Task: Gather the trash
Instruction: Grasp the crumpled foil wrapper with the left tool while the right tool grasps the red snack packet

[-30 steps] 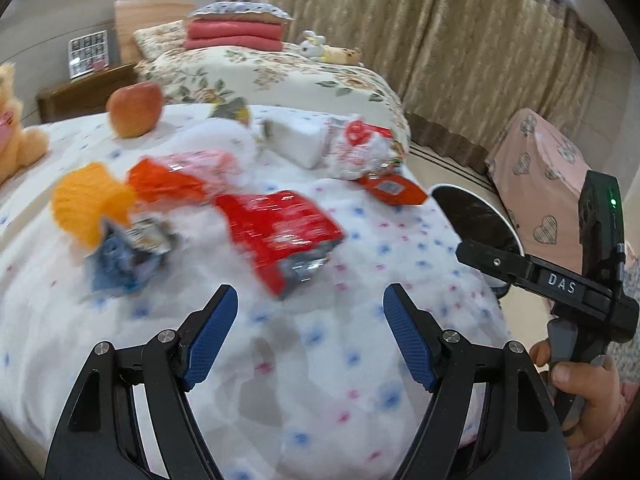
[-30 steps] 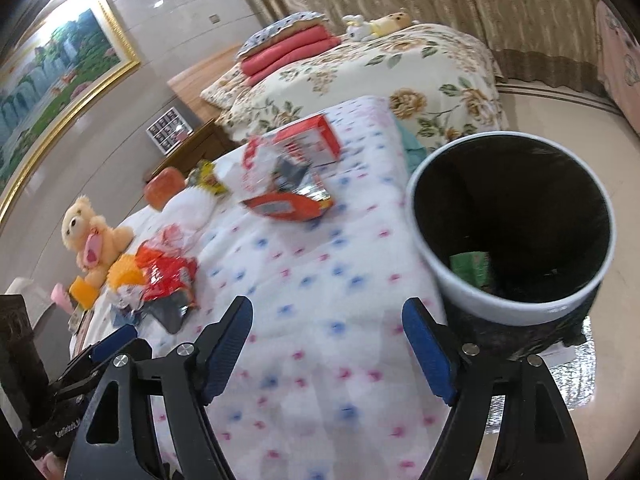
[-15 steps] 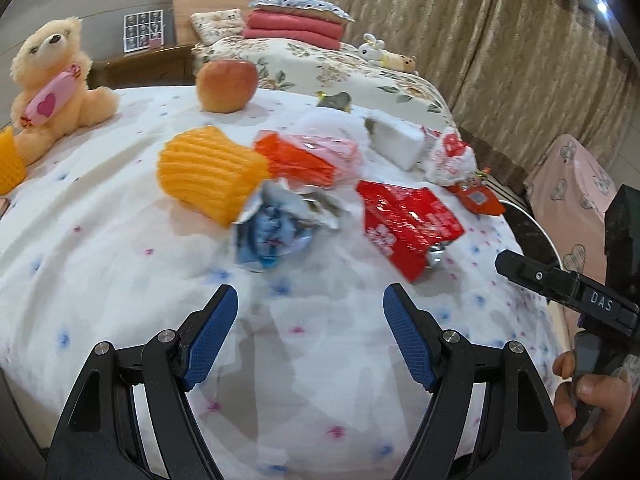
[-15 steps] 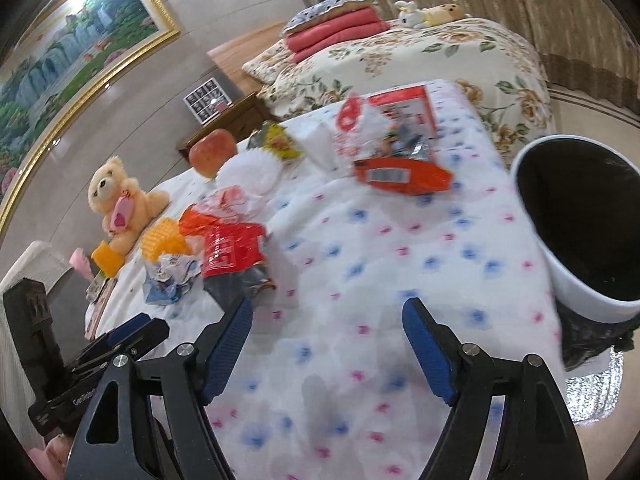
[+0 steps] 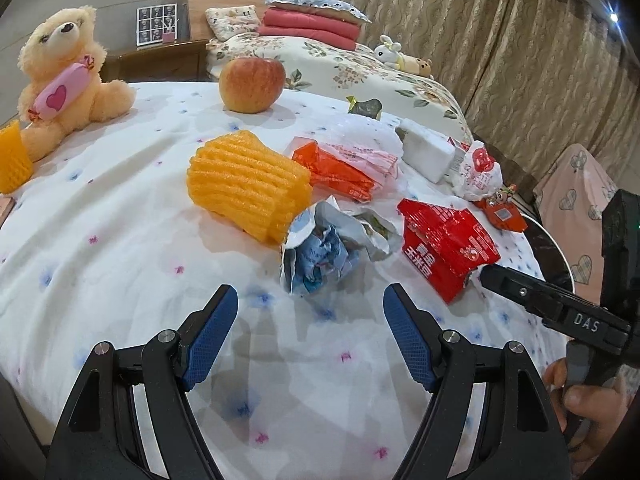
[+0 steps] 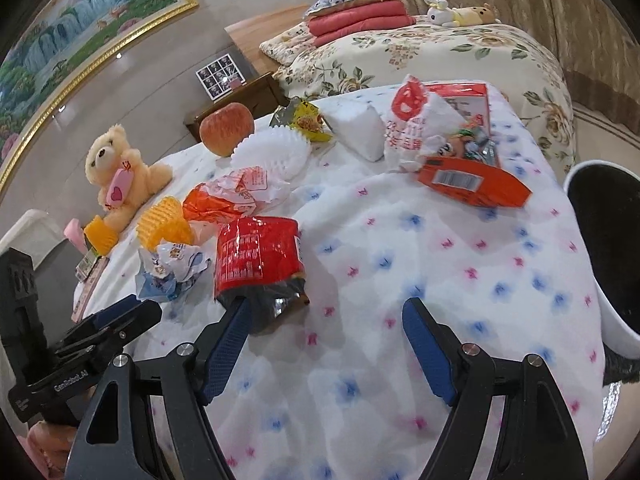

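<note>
— Where does the left gripper [image 5: 310, 334] sit?

— Over the spotted bedspread [image 5: 120, 248], its blue pads spread wide and holding nothing. The crumpled blue-and-white wrapper [image 5: 320, 252] lies just ahead of it, touching the orange foam sleeve [image 5: 248, 184].

— And the right gripper [image 6: 326, 346]?

— Also spread apart and empty. Its left pad is at the dark end of the red snack bag [image 6: 258, 258]; whether it touches cannot be told.

— The rest of the trash?

— An orange wrapper [image 6: 474, 184], a white crumpled bag [image 6: 416, 128] and a white block [image 6: 358, 128] lie farther up the bed. The white-rimmed bin [image 6: 580, 184] stands at the right edge. An apple [image 5: 252, 85] and a teddy bear [image 5: 66, 68] sit near the far side.
</note>
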